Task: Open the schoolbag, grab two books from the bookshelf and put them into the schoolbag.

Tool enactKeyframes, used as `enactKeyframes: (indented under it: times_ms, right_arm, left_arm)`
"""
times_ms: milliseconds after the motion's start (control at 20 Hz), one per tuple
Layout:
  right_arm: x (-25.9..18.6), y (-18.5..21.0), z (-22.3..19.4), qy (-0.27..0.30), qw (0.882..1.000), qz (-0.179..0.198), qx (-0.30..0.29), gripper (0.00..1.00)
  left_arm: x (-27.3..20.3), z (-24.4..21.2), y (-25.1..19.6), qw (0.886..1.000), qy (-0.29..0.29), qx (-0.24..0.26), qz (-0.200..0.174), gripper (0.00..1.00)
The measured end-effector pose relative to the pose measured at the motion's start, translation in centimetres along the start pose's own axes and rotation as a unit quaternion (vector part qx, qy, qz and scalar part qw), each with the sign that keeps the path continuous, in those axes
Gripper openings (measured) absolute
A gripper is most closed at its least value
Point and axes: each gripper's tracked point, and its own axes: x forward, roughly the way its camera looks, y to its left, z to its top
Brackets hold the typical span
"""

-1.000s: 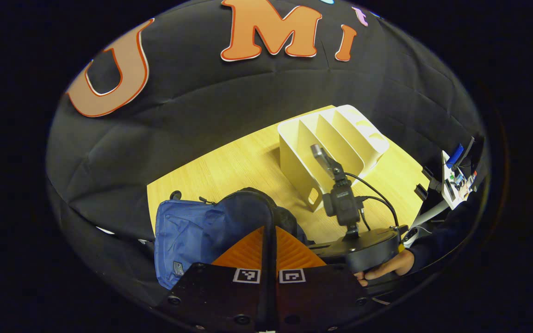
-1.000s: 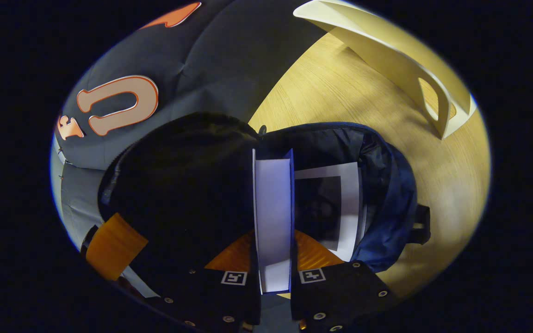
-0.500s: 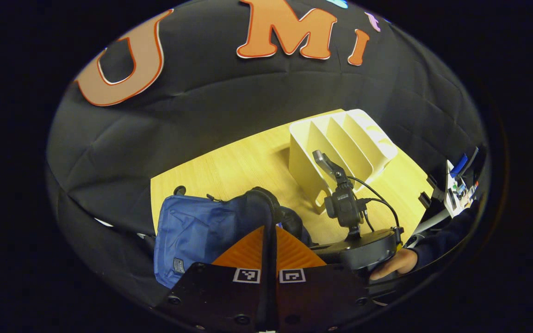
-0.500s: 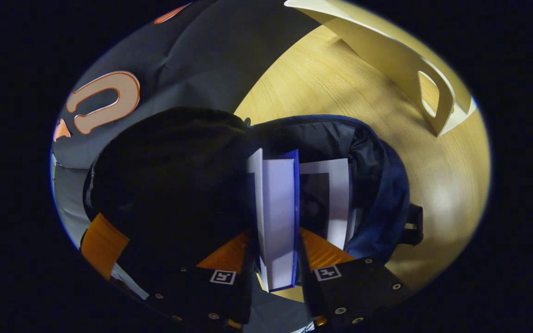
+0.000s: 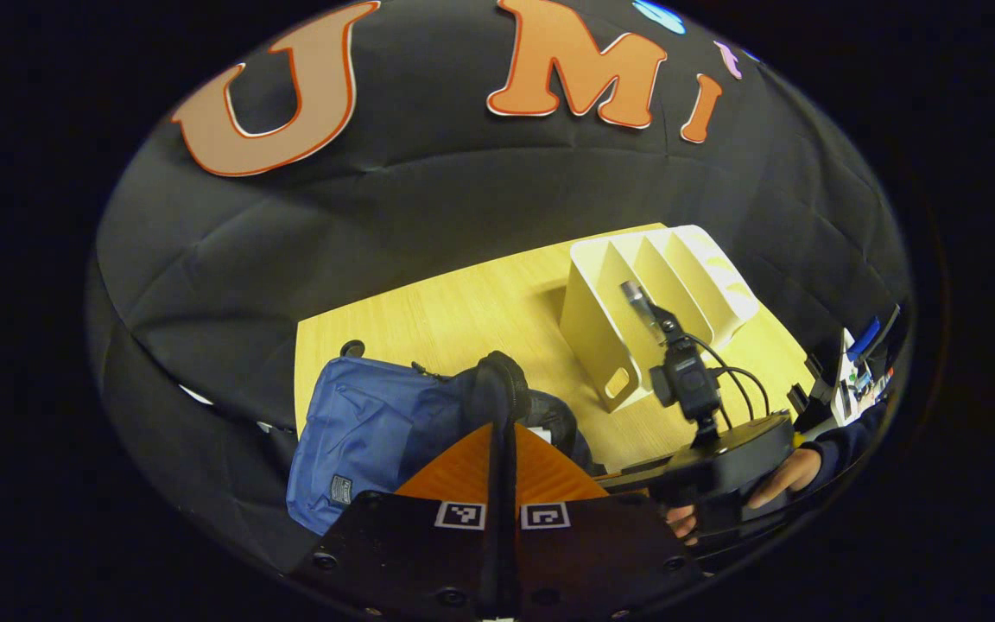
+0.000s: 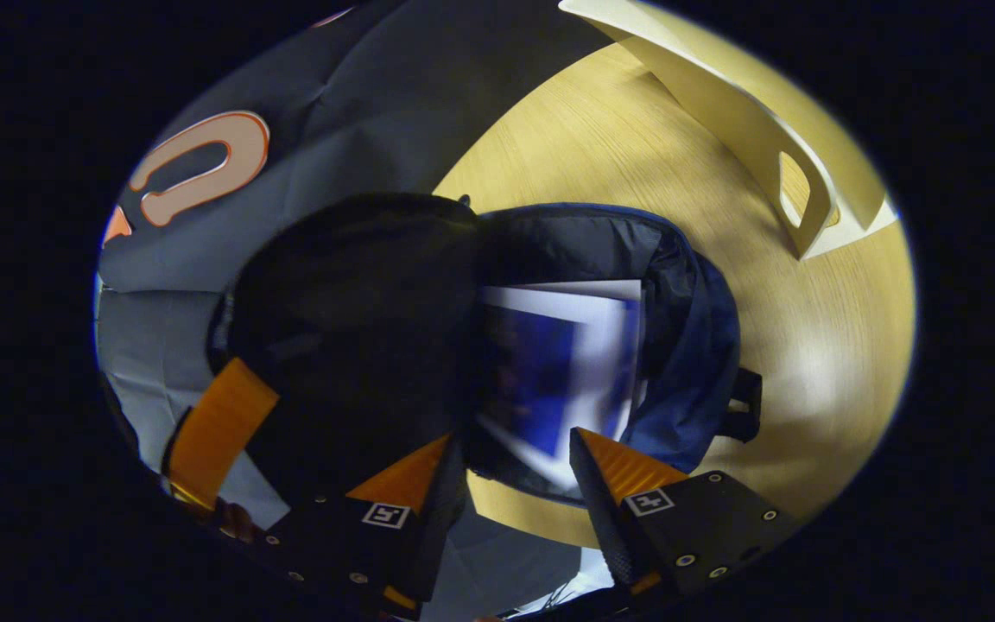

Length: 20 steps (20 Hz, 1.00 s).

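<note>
Looking along the left gripper [image 5: 502, 449], I see its orange fingers pressed together on the dark rim of the schoolbag [image 5: 368, 432], holding the mouth up. The blue bag sits slumped on the wooden table [image 5: 454, 311], and its fabric looks soft and floppy, so I judge it would sag shut if that rim were let go; the stiffer zip edge seems the right place to pinch. Beyond it stands the cream bookshelf [image 5: 627, 294], its slots bare as far as I can see. Off to the right a hand [image 5: 787, 475] holds the other gripper's black body.

Turning to the right gripper view, the right gripper [image 6: 519, 449] has its fingers spread wide with nothing between them. Just ahead, inside the open bag, lies a blue-covered book [image 6: 549, 363] (blurred, so it may be dropping or tipping) with a white-edged second book [image 6: 610, 287] behind it, I think. Books like these are stiff and moderately heavy, best taken across the spine or closed edge. The bookshelf's end wall shows at upper right, well apart from the bag.
</note>
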Motion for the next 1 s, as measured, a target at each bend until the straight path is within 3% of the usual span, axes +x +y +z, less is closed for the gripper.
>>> enactKeyframes:
  times_ms: [350,450,500,550,600,700,800,850,900,1000]
  right_arm:
    - [-5.5,-0.7,4.0,-0.074,0.997,-0.015,-0.033,0.78]
    - [-7.8,-0.9,5.9,-0.111,0.992,-0.025,-0.051,0.78]
    - [-9.1,-1.1,7.0,-0.130,0.989,-0.030,-0.062,0.78]
    - [-10.6,-1.3,8.1,-0.153,0.985,-0.038,-0.076,0.95]
    - [-11.9,-1.4,9.1,-0.173,0.980,-0.043,-0.088,0.79]
    - [-14.5,-0.7,10.6,-0.206,0.972,-0.029,-0.105,0.79]
    - [-16.4,-1.2,11.9,-0.232,0.964,-0.041,-0.120,0.81]
    - [-17.3,-1.6,12.6,-0.246,0.959,-0.049,-0.128,0.82]
    - [-18.4,-1.9,13.3,-0.261,0.954,-0.057,-0.138,0.82]
    - [-21.1,-2.6,14.7,-0.295,0.939,-0.075,-0.161,0.84]
  left_arm:
    - [0.4,-0.3,-0.7,1.000,-0.004,-0.007,0.009,0.04]
    - [0.4,-0.5,-2.0,1.000,-0.007,0.002,-0.005,0.11]
    - [0.6,-0.3,-2.7,1.000,-0.012,0.006,-0.010,0.22]
    - [0.6,-0.5,-3.5,1.000,-0.012,0.009,-0.017,0.31]
    - [0.8,-0.9,-4.1,1.000,-0.009,0.008,-0.021,0.43]
    - [1.4,-0.8,-4.9,1.000,-0.008,0.003,-0.019,0.58]
    - [1.4,-0.1,-6.0,1.000,-0.019,-0.004,-0.017,0.82]
    - [1.5,0.4,-6.6,0.999,-0.028,-0.009,-0.013,0.84]
    - [1.5,1.0,-7.2,0.999,-0.037,-0.009,-0.010,0.93]
    - [1.3,2.2,-8.0,0.998,-0.055,-0.009,0.004,0.97]
